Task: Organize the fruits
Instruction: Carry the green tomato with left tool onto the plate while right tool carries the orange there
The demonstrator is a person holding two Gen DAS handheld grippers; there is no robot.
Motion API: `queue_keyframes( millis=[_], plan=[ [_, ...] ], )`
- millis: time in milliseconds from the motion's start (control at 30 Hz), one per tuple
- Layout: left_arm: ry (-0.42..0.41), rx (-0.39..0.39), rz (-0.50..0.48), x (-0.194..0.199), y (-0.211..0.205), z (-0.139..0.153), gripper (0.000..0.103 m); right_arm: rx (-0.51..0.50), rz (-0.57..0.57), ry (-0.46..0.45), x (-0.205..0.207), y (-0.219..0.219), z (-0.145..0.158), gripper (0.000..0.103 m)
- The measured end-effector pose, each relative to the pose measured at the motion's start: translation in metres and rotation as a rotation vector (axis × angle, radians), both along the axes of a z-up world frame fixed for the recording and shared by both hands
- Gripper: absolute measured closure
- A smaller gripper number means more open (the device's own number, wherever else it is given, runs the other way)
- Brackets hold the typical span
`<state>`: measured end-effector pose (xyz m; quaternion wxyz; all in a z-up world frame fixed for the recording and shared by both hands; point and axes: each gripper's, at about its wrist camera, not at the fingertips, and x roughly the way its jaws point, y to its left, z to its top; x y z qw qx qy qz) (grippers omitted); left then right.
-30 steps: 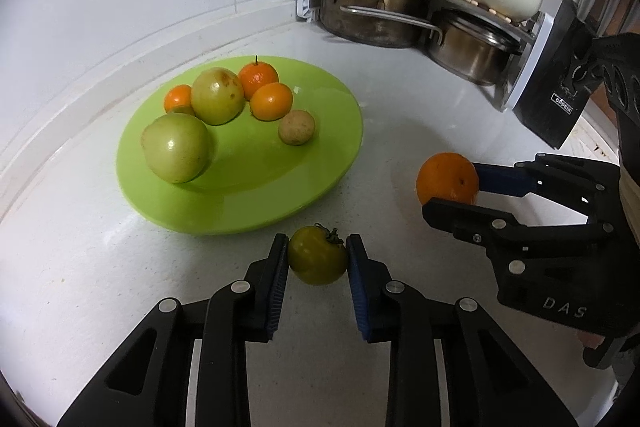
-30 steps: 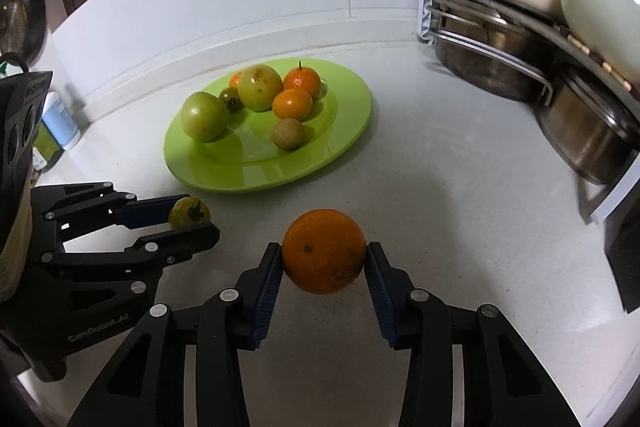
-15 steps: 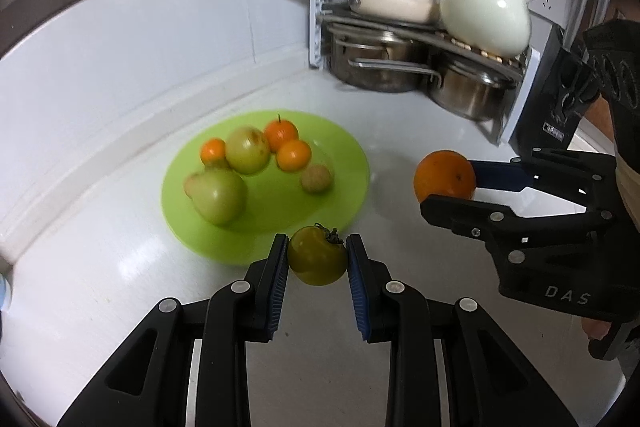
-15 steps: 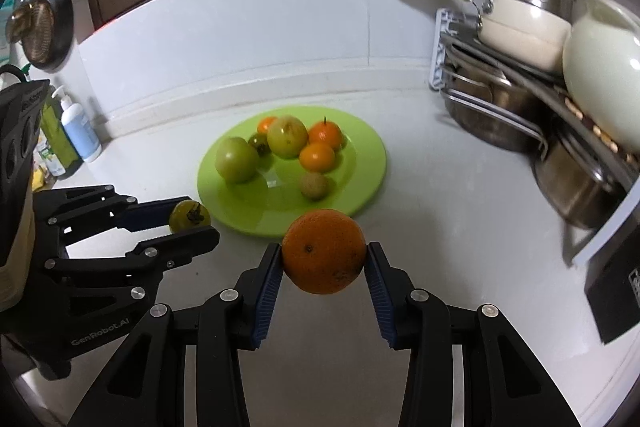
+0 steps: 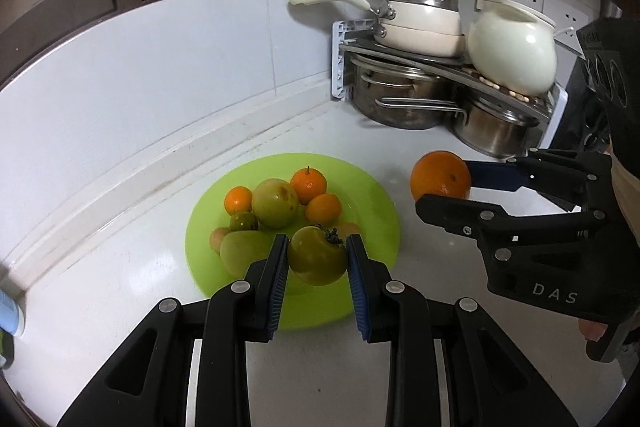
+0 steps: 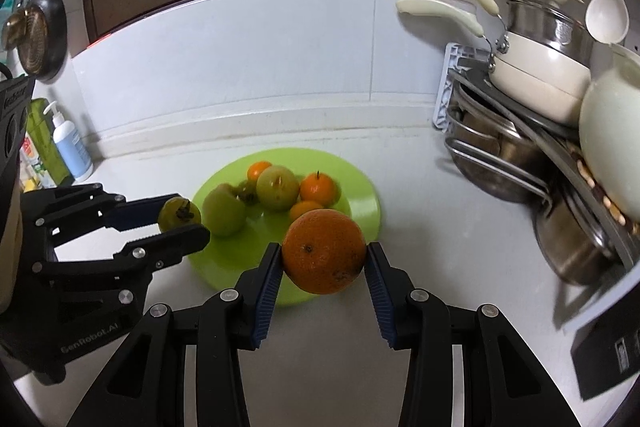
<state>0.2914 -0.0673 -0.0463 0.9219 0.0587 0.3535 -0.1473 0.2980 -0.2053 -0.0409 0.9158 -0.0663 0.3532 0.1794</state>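
My left gripper (image 5: 318, 255) is shut on a small green tomato (image 5: 317, 255) and holds it in the air above the near part of the green plate (image 5: 376, 195). My right gripper (image 6: 323, 259) is shut on a large orange (image 6: 324, 257), also lifted, to the right of the plate. In the left wrist view the orange (image 5: 440, 177) shows between the right gripper's fingers. The right wrist view shows the tomato (image 6: 179, 213) held at the plate's left edge. The plate (image 6: 362, 187) carries several green and orange fruits.
A rack of steel pots (image 5: 404, 99), cream pans (image 5: 420, 23) and a white pot (image 5: 512, 55) fills the back right corner. A pump bottle (image 6: 72, 147) stands by the wall on the left. A dark box (image 6: 612, 351) sits at the right. White counter (image 5: 100, 287) surrounds the plate.
Both grippers have risen from the counter with their fruit still held. The plate now looks smaller and farther below, and more of the wall and cupboards has come into view.
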Motion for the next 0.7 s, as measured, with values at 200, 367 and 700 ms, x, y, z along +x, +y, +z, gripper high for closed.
queue_keyframes(
  millis=[200, 367, 700],
  plan=[
    [0.039, 0.0, 0.004, 0.021, -0.001, -0.011, 0.074, 0.006, 0.011, 0.03, 0.027, 0.006, -0.007, 0.06],
    [0.07, 0.016, 0.009, 0.038, -0.003, -0.021, 0.074, -0.003, 0.028, 0.076, 0.048, 0.011, -0.021, 0.06],
    [0.103, 0.044, 0.005, 0.061, -0.005, -0.035, 0.074, -0.022, 0.027, 0.123, 0.07, 0.016, -0.041, 0.06]
  ],
)
